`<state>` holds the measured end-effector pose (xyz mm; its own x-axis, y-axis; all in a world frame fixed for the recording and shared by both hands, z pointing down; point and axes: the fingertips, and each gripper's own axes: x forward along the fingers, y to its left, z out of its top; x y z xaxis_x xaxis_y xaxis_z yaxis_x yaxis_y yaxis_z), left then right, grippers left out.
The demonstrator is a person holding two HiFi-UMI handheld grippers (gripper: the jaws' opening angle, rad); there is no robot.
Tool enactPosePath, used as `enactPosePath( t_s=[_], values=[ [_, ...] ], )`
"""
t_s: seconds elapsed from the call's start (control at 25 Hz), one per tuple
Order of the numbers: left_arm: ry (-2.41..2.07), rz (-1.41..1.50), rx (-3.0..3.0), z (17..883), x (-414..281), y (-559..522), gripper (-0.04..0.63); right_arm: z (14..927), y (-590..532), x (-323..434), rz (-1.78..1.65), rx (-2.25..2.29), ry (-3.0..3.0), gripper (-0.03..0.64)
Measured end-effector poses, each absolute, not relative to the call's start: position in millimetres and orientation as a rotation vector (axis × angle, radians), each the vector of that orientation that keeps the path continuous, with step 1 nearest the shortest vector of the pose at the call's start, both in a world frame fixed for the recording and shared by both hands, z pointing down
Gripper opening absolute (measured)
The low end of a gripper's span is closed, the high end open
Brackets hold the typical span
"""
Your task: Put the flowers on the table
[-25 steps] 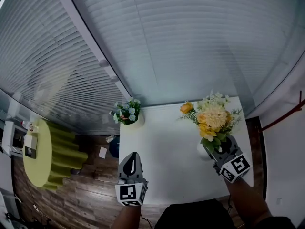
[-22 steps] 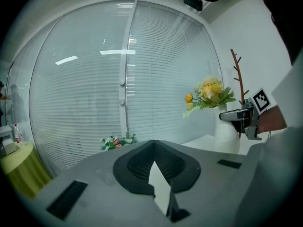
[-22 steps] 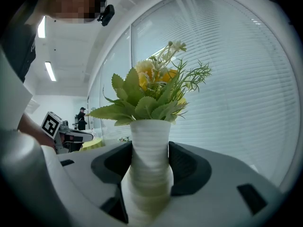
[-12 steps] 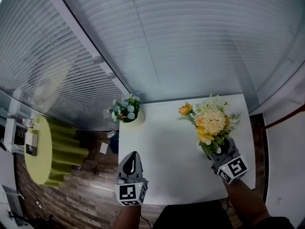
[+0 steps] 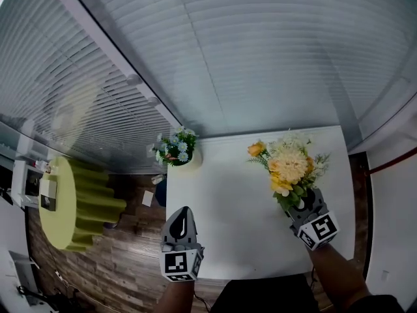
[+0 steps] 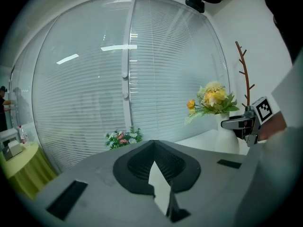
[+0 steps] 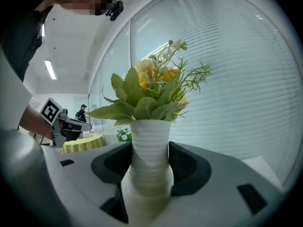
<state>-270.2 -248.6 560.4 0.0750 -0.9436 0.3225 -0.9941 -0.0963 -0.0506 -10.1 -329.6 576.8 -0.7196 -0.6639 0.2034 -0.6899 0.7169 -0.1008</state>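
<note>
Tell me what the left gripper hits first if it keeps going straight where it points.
Probably the small flower pot at the table's far corner. It sits slightly left of the left gripper's line, so the jaws might slip past to the blinds.

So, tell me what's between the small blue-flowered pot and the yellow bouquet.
In the head view only bare white tabletop separates the blue-flowered pot and yellow bouquet.

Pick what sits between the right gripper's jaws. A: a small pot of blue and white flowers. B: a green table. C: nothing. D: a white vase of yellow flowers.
D: in the right gripper view, the right gripper has its jaws pressed on both sides of the ribbed white vase holding yellow flowers.
</note>
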Motion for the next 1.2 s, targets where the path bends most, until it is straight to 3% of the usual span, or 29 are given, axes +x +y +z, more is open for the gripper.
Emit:
enactPosePath(
  t_s=[1.2],
  values=[
    [-1.97,0.546,2.179,567,-278,-244,-0.005,614,-331,-22,0.26,1.063,-2.765,0.256]
  ],
)
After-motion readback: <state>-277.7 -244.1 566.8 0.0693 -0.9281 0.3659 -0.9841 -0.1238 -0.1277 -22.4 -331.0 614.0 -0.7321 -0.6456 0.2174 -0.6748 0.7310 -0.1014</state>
